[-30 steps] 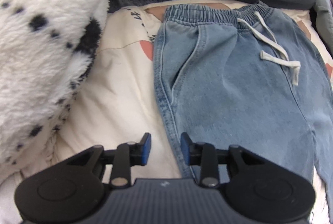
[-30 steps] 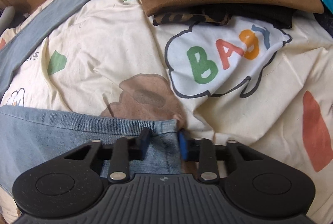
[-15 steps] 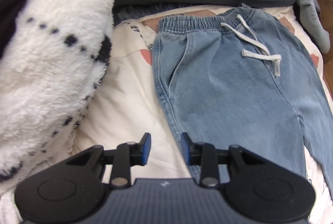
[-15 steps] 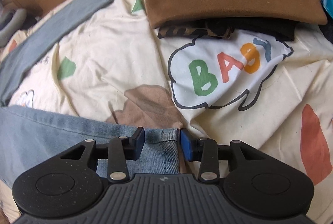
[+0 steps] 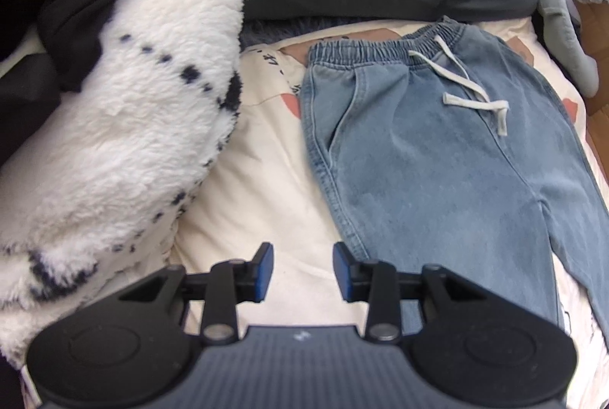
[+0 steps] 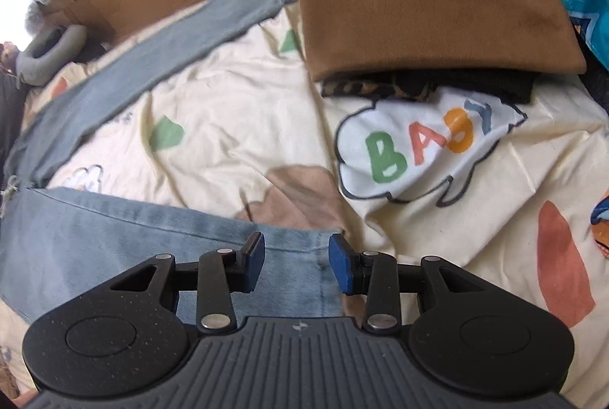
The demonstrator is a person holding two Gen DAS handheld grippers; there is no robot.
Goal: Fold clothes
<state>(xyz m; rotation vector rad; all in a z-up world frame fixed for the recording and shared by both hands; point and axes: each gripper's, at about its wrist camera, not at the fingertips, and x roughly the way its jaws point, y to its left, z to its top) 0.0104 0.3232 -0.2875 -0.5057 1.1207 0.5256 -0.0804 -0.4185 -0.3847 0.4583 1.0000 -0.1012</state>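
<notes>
Our left gripper [image 5: 298, 270] hangs spread, empty, over bare cream printed bedsheet [image 5: 259, 188] beside light-blue denim drawstring trousers [image 5: 430, 158]. Our right gripper [image 6: 296, 262], spread, straddles their hem; beyond reads "BABY" [image 6: 426, 142].

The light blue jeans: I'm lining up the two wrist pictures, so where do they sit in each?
Left wrist: jeans fill the right half, waistband at top, drawstring showing.
Right wrist: one leg's hem lies under the right gripper; the other leg runs to upper left.
Shared landmark: the cream printed bedsheet beneath them.
</notes>
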